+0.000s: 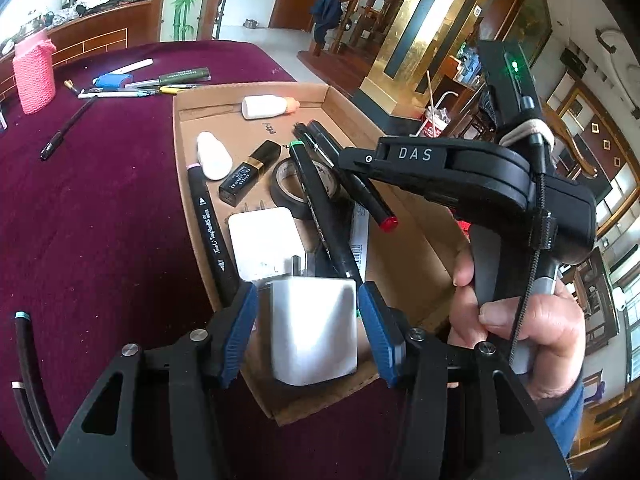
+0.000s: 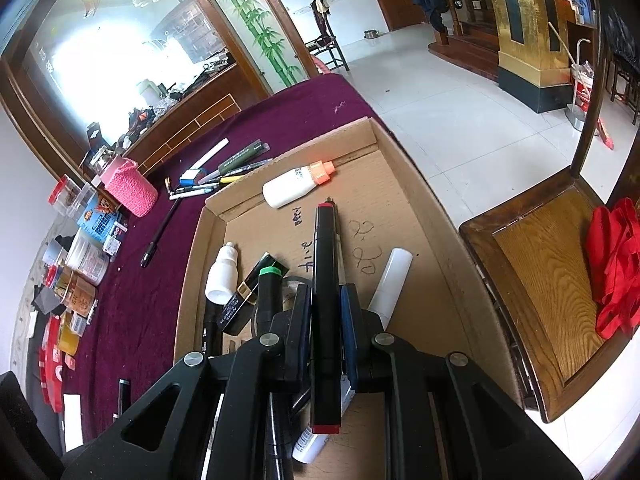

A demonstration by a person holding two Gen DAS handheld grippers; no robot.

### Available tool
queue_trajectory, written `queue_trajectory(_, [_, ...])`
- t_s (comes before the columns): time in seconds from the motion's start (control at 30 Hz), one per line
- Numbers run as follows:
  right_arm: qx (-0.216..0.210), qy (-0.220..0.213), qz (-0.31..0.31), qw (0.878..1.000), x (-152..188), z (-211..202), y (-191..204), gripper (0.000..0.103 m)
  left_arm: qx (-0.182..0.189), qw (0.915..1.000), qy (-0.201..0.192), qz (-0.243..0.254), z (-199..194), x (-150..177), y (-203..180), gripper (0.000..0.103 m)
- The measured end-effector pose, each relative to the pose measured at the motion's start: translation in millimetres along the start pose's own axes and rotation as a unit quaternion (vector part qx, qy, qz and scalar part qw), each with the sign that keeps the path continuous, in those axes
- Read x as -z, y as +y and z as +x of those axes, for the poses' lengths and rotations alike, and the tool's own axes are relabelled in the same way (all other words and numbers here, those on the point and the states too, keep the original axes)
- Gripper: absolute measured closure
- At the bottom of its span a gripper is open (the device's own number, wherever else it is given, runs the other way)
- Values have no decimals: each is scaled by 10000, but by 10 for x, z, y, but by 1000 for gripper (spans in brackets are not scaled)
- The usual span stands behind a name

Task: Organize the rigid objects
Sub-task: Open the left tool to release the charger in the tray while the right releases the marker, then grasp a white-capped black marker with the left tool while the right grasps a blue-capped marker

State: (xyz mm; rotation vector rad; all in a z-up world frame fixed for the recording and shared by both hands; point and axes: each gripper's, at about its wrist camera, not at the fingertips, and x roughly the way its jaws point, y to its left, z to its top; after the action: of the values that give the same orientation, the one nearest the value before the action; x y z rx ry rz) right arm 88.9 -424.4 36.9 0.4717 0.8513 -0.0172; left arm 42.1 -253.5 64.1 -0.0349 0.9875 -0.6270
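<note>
A shallow cardboard box [image 1: 332, 98] lies on the purple tablecloth and holds markers, small white bottles, a lipstick [image 1: 249, 172], a tape roll [image 1: 285, 196] and a white charger [image 1: 266, 240]. My left gripper [image 1: 308, 316] is shut on a white charger block [image 1: 314, 328] at the box's near edge. My right gripper [image 2: 325, 320] is shut on a black marker with a red end [image 2: 326, 320], held above the box [image 2: 416, 184]; the same marker shows in the left wrist view [image 1: 372, 204].
Loose pens and a blue eraser [image 1: 114, 80] lie on the cloth beyond the box, with a pink knitted holder [image 1: 34, 76] at far left. Jars and packets [image 2: 80, 264] crowd the table's left side. A wooden chair with red cloth [image 2: 616, 264] stands right.
</note>
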Motion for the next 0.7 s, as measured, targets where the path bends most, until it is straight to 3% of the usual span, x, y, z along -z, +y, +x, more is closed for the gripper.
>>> queue_trajectory(0.43, [-209,-357,-32,9991,-22,-153,55,88,29,9991,-345,-258,-438,62,243,52])
queue_trajectory(0.7, [-464,-497,-397,9969,26,-203,281,88,-103,9962,-642,-571,-976,304,702,52])
